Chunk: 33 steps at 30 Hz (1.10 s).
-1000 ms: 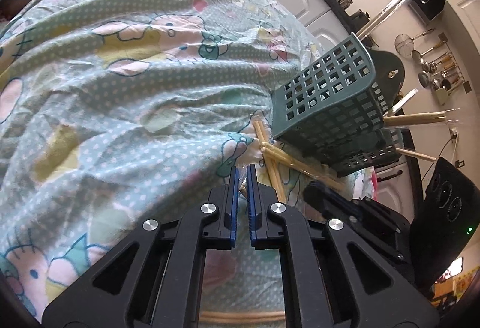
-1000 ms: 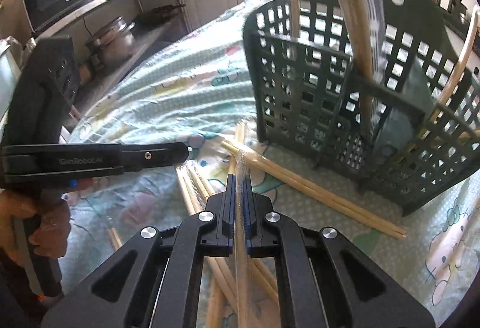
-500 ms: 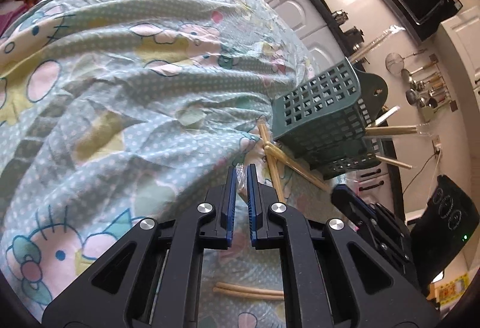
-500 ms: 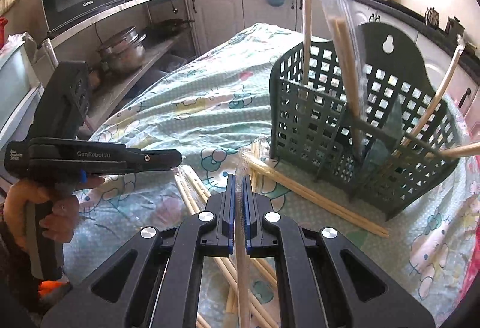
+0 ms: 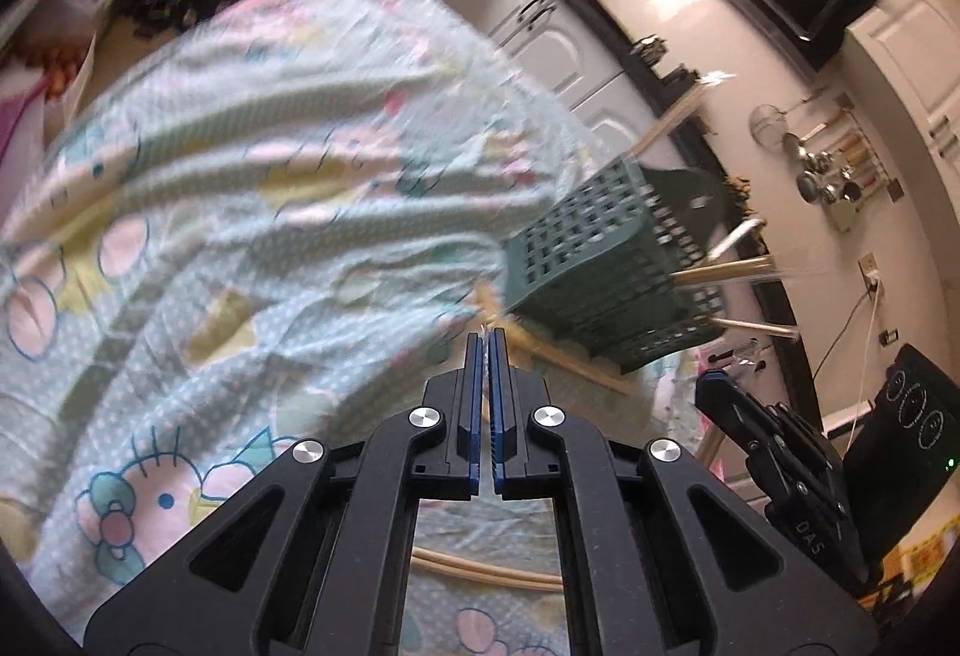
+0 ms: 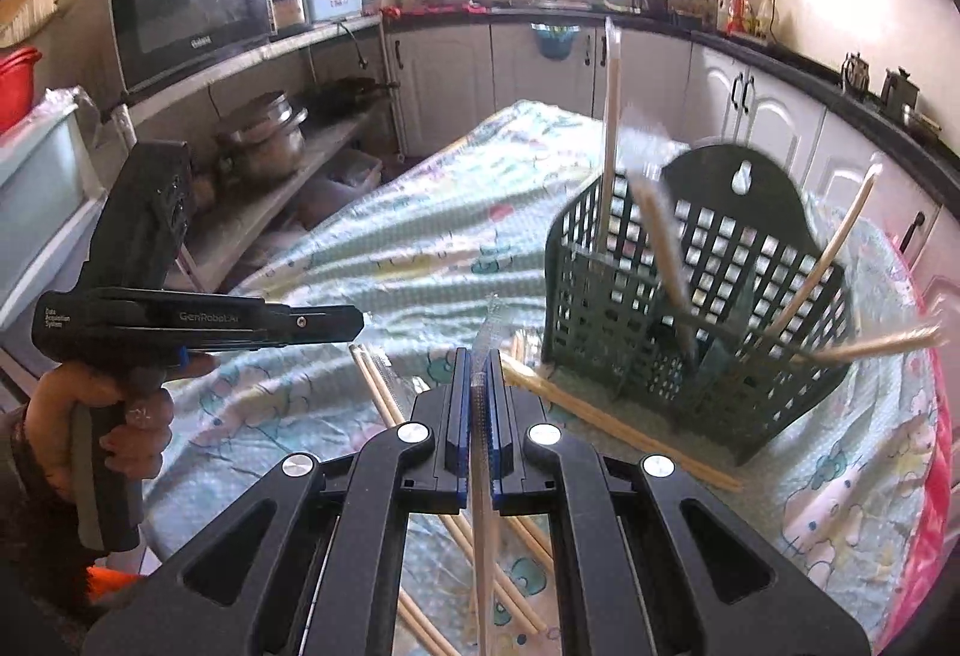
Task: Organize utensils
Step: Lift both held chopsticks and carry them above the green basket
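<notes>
A green lattice basket (image 6: 690,332) is standing on the tabletop (image 6: 372,248), which is wearing a cartoon-print cloth, and several wrapped chopsticks are leaning out of the basket at odd angles. More loose chopsticks (image 6: 606,422) are lying on the cloth just in front of the basket, right below the right tongs (image 6: 478,356). A microwave (image 6: 186,8) and a steel pot (image 6: 264,134) are sitting on shelves well to the left, with white cabinets running behind.

The right tongs are clamping a wrapped chopstick pair (image 6: 482,476), a pale stick in a clear sleeve whose crinkled tip is poking up past the blue pads. It is hanging above the tabletop, near the basket's front.

The left tongs (image 5: 486,338) are closed tight, pinching only a thin sliver of clear wrapper at the tips; whether a stick is inside is hard to tell. A hand (image 6: 102,416) is gripping that tool's handle in the right view. The left view is smeared with blur, so the basket there is looking soft, and the held pair's lower end is running off the frame's bottom.
</notes>
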Available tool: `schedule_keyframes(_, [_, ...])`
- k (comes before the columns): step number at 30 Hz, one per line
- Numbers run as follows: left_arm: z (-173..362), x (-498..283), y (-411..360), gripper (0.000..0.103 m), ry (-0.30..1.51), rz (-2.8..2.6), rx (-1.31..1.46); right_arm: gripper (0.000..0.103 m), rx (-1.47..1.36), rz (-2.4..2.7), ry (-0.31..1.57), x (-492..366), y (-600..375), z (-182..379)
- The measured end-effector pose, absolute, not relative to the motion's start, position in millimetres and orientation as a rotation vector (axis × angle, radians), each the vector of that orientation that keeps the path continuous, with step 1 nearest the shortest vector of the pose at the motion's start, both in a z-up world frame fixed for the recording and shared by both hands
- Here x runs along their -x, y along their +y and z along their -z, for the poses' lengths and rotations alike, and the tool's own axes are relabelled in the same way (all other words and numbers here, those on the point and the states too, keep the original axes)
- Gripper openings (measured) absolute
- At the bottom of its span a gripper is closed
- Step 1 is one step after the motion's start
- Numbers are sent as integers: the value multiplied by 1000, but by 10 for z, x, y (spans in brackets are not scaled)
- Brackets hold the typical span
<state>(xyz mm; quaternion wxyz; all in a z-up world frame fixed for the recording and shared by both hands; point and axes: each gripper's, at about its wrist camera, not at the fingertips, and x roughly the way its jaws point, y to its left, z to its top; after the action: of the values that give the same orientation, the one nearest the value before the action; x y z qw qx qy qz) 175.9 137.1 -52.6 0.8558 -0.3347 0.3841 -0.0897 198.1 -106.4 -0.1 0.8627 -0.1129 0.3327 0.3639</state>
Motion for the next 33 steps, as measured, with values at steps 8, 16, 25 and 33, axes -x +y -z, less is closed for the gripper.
schedule_keyframes(8, [-102, -1616, 1124, 0, 699, 265, 602, 5, 205, -776, 593, -1804, -1200, -383])
schedule_keyframes(16, [-569, -1531, 821, 0, 623, 353, 524, 5, 166, -765, 501, -1712, -1399, -720])
schedule_keyframes(25, [-1002, -1478, 699, 0, 542, 402, 475, 5, 116, -728, 396, -1688, -1668, -1118])
schedule_keyframes(33, [-1389, -1504, 676, 0, 478, 408, 443, 5, 106, -671, 323, -1756, -1830, -1443])
